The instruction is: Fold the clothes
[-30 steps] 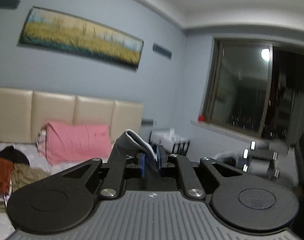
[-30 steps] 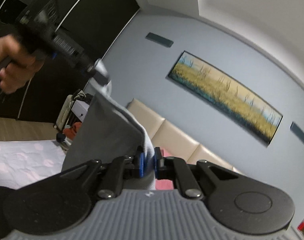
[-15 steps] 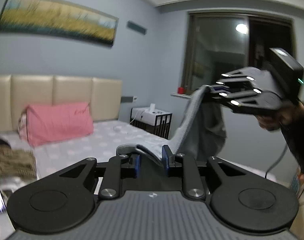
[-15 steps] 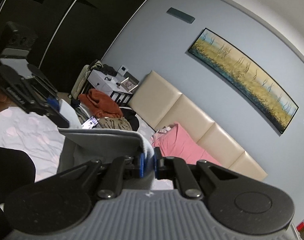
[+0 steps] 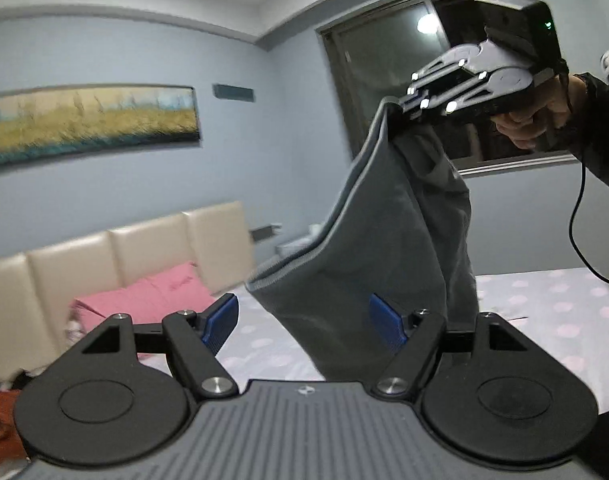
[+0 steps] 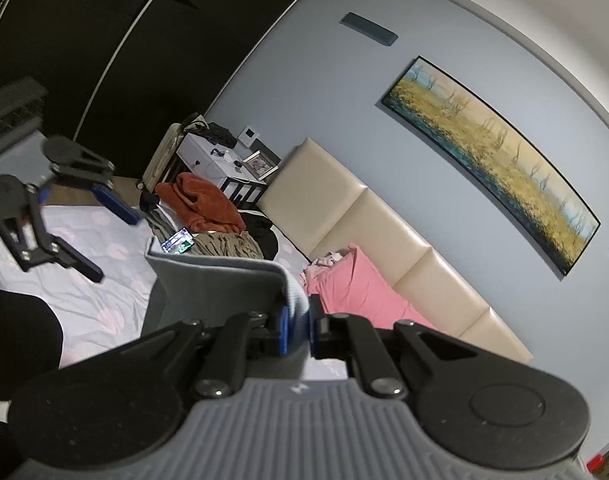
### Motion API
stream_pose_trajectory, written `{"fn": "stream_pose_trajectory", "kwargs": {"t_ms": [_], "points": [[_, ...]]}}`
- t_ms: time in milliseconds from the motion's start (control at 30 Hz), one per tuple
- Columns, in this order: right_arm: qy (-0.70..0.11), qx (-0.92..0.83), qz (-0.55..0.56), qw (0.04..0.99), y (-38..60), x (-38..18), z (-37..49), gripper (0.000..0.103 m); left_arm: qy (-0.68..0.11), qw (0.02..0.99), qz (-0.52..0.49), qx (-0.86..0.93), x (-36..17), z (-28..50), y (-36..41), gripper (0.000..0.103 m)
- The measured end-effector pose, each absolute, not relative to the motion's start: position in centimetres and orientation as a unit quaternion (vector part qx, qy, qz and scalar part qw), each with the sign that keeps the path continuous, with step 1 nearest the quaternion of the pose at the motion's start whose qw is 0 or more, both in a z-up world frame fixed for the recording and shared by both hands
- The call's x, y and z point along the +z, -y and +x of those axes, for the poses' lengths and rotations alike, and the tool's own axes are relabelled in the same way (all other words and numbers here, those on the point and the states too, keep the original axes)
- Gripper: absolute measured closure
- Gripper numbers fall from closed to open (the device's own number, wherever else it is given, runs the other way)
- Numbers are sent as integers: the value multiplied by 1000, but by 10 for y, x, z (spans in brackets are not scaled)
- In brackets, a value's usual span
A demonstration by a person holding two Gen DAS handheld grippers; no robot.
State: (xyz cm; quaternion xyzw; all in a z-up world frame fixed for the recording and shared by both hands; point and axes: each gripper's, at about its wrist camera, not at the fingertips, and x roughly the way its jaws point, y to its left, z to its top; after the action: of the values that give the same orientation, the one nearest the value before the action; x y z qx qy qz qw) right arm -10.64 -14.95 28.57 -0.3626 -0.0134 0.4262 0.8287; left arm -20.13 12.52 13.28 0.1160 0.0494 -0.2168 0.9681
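A grey garment (image 5: 364,248) with a ribbed waistband hangs in the air over the bed. My right gripper (image 6: 296,330) is shut on the waistband's corner, and the cloth (image 6: 216,284) drops away to its left. In the left wrist view the right gripper (image 5: 402,106) sits at the upper right in a person's hand (image 5: 532,124), with the garment dangling from it. My left gripper (image 5: 304,318) is open, its blue pads (image 5: 220,316) wide apart. The garment hangs just beyond them, untouched. From the right wrist view the left gripper (image 6: 116,246) floats open at the left, apart from the cloth.
Below lies a bed (image 5: 544,312) with a white, pink-dotted sheet, a pink pillow (image 6: 356,284) and a beige headboard (image 6: 384,220). An orange garment (image 6: 204,200), olive and black clothes and a lit phone (image 6: 178,242) lie near the nightstand (image 6: 212,164). A cable (image 5: 576,216) hangs from the right gripper.
My left gripper has opened and let go of the waistband, then drawn back. The garment now hangs from the right gripper alone, which stays shut.
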Motion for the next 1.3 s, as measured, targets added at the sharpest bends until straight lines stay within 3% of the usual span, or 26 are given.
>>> {"fn": "stream_pose_trajectory", "kwargs": {"t_ms": [167,200,233,267,300,533,833,967,1033,1100,1167,1200,1300], "points": [[17,424,-372,825,147,291,-112,93,-32,963,90,-250,132,-191,-130,32],[17,424,-374,825,147,292,-114,93,-28,962,81,-259,134,-190,-132,38],[17,424,-376,824,146,292,-115,93,-24,960,71,-268,135,-189,-134,71],[16,424,-378,823,145,292,-115,93,-36,960,77,-268,138,-186,-132,92],[14,424,-379,822,144,291,-115,93,-53,959,89,-266,142,-182,-127,97],[-12,421,-346,838,154,279,-103,93,-63,963,105,-241,181,-188,-122,98],[-160,481,-184,842,176,221,-59,87,-113,971,108,-182,233,-180,-102,97],[-175,474,-130,853,180,187,-49,72,-136,968,100,-183,238,-167,-93,97],[-176,468,-110,859,182,172,-49,60,-145,968,95,-182,240,-161,-91,97],[-170,467,-88,863,189,157,-54,39,-150,967,97,-183,244,-156,-88,97],[-161,469,-62,866,197,141,-60,30,-148,966,108,-185,250,-154,-86,97],[-157,470,-49,867,201,133,-63,26,-148,965,114,-185,252,-155,-85,97],[-156,471,-14,868,208,106,-64,25,-147,966,117,-181,257,-158,-87,97]]}}
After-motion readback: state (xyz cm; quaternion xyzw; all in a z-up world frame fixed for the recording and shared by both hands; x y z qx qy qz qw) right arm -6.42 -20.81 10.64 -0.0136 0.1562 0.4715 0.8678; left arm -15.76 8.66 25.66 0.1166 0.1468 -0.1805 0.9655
